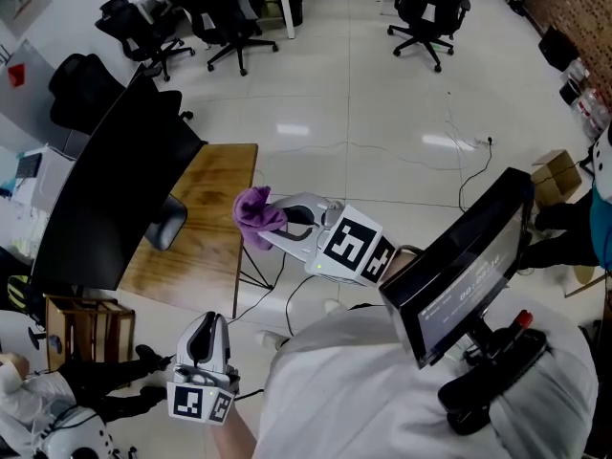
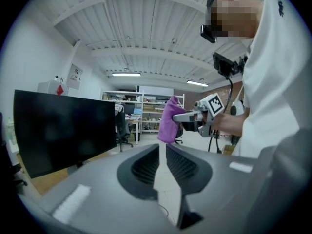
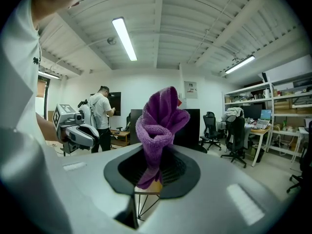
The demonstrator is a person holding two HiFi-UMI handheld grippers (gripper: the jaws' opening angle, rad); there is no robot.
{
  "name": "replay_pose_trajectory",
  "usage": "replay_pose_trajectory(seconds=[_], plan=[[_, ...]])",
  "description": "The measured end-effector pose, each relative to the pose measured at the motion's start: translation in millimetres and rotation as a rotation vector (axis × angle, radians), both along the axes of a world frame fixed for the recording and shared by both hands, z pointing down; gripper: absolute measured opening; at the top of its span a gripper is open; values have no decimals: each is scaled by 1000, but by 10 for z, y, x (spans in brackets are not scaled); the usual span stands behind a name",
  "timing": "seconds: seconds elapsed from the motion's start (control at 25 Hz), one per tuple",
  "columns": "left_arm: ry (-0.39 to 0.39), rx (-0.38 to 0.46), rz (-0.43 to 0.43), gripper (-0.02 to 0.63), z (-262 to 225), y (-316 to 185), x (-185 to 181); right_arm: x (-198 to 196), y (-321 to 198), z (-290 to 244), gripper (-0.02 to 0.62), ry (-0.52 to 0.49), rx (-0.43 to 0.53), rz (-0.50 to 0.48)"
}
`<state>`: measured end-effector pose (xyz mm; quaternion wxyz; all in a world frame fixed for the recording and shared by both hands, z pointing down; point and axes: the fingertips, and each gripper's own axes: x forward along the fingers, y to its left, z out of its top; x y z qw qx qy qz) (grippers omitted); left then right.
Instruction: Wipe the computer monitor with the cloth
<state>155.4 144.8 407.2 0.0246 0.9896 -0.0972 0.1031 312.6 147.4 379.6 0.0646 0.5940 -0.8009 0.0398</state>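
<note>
A large black monitor [image 1: 115,189] stands on a wooden table [image 1: 206,228] at the left of the head view. My right gripper [image 1: 277,220] is held in the air off the table's right edge, shut on a bunched purple cloth [image 1: 256,213]. In the right gripper view the cloth [image 3: 158,121] sticks up from the jaws [image 3: 155,150], with the monitor [image 3: 190,126] behind it. My left gripper [image 1: 208,323] hangs lower, near the table's near corner, with its jaws close together and nothing between them [image 2: 162,147]. It looks toward the monitor's screen [image 2: 63,128] and the cloth [image 2: 169,121].
Black office chairs [image 1: 225,17] stand at the back and beside the monitor. A wooden crate [image 1: 86,323] sits under the table's near end. Cables [image 1: 287,295] run over the white floor. Another person [image 3: 105,116] stands in the background.
</note>
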Motion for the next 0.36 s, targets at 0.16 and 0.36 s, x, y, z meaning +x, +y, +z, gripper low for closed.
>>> replay_pose_trajectory(seconds=[0.16, 0.36], plan=[[-10, -34, -9, 64, -175, -161, 45, 62, -184, -179, 51, -8, -33, -6], [-17, -47, -6, 64, -418, -255, 212, 176, -317, -390, 51, -15, -54, -20]])
